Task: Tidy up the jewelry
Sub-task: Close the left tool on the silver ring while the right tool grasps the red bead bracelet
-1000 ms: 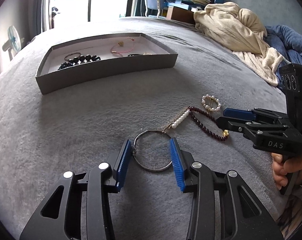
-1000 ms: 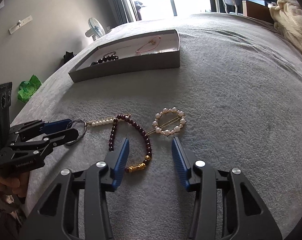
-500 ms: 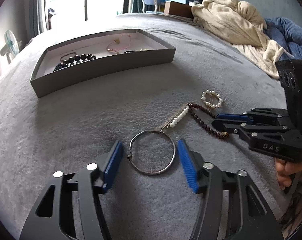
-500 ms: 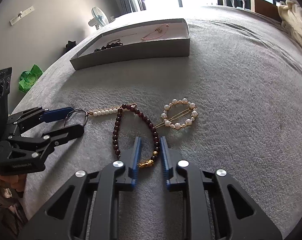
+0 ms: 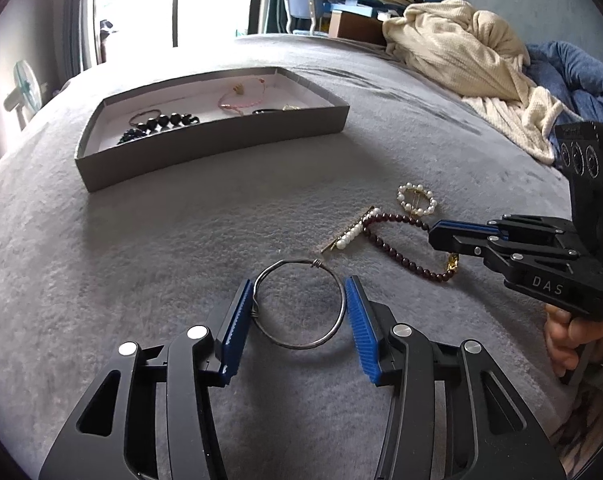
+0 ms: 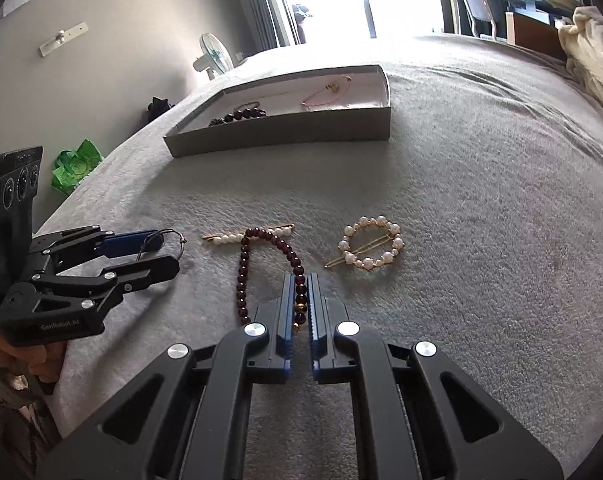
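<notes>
While L gripper (image 5: 297, 312) gapes round wire ring (image 5: 299, 305), R gripper (image 6: 300, 304) pinches garnet bracelet (image 6: 261, 264), lengthwise away.

Left wrist view: low over grey bed (image 5: 141, 240), aimed toward window; tray (image 5: 205, 144) seen at 11 o'clock. Right wrist view: same heading, close down. Shared: tray (image 6: 285, 132), pearl clip (image 5: 416, 199) (image 6: 371, 248).

Dark red bead bracelet (image 6: 261, 258), grey tray (image 5: 205, 148)
</notes>
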Motion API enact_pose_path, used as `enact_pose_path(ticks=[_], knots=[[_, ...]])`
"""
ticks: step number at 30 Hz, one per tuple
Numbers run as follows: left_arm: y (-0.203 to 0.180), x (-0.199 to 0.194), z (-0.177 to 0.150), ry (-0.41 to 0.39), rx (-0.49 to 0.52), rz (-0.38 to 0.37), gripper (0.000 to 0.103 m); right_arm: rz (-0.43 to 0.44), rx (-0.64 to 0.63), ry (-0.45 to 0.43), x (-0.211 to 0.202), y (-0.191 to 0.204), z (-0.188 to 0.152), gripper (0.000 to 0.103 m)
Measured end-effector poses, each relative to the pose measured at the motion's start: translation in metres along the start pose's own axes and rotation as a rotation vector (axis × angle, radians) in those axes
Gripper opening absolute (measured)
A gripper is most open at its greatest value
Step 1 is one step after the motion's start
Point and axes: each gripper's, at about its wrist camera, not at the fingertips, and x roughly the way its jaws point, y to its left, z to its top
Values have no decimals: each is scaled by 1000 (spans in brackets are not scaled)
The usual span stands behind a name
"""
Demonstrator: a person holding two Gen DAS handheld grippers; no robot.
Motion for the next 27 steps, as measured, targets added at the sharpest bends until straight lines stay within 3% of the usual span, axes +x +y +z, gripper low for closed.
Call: enact_pose_path(ticks=[11, 27], knots=[[25, -19, 3, -30, -29, 36, 48, -4, -40, -25, -10, 13, 5, 6], [53, -33, 34, -100, -54, 73, 48, 6, -40, -68, -11, 18, 42, 6]])
